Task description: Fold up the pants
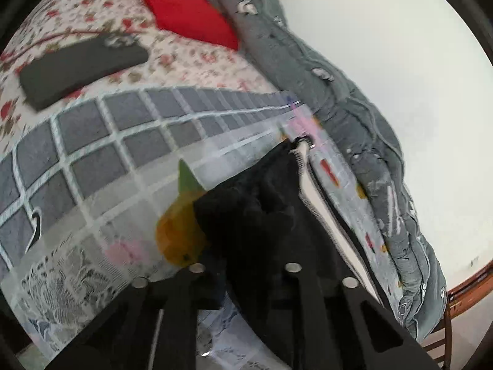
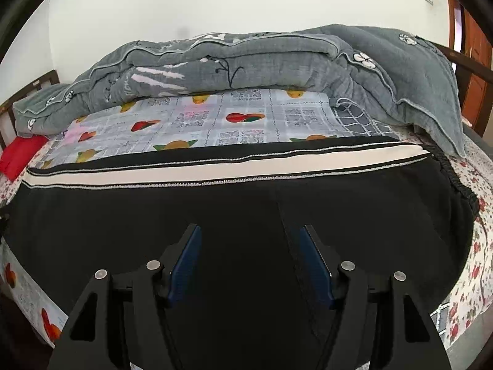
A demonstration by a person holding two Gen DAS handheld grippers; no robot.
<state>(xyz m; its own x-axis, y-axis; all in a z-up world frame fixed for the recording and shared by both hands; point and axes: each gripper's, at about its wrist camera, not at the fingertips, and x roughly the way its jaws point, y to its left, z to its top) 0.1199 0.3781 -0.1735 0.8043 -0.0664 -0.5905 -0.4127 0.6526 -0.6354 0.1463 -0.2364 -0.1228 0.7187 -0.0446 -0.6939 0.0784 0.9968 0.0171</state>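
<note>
Black pants (image 2: 123, 215) with a white side stripe (image 2: 215, 166) lie flat across the bed, the elastic waistband (image 2: 456, 178) at the right. My right gripper (image 2: 251, 246) hovers over the middle of the pants, open, its blue pads (image 2: 185, 265) apart with nothing pinched between them. In the left wrist view, one end of the pants (image 1: 262, 191) is bunched up and lifted. My left gripper (image 1: 243, 240) is shut on this black fabric, which hides its fingertips. The white stripe (image 1: 311, 191) runs along the right edge of the bunch.
A rolled grey quilt (image 2: 246, 61) lies along the far side of the bed against the white wall. A red cushion (image 1: 185, 9) and a flat dark case (image 1: 80, 67) rest on the floral sheet (image 1: 191, 58). The wooden bed frame (image 1: 468, 280) shows at the edge.
</note>
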